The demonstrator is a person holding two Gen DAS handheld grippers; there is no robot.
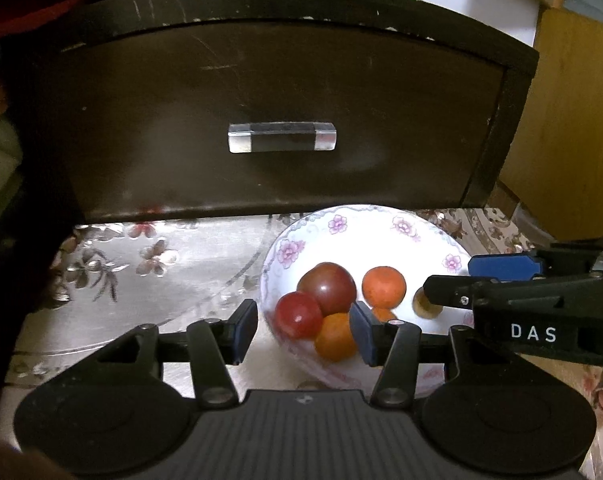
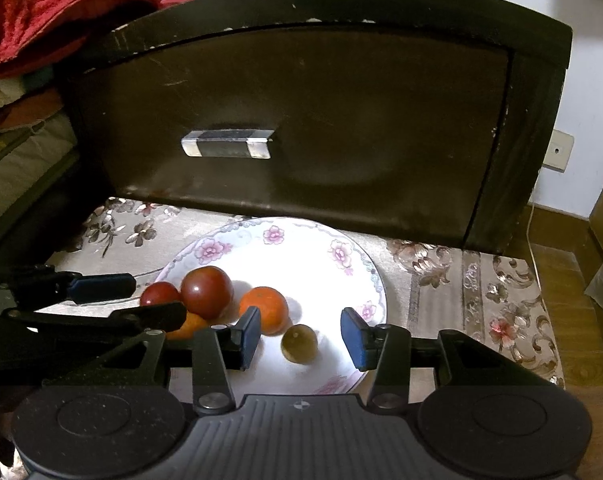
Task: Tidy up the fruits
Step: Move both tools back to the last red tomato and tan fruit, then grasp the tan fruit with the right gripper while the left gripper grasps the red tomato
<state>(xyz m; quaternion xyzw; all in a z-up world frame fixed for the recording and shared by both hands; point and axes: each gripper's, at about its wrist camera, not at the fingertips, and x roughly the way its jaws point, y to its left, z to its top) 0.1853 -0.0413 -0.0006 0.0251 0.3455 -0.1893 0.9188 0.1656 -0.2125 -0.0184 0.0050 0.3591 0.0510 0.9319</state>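
Observation:
A white floral bowl on the patterned table holds a large dark red tomato, a smaller red tomato, oranges and a small brown-green fruit. My left gripper is open over the bowl's near left rim, around the small tomato and a front orange. My right gripper is open with the small brown-green fruit between its fingers, not touching.
A dark wooden drawer front with a metal handle stands just behind the bowl. Red cloth lies on top at the left. A wooden cabinet is at the right.

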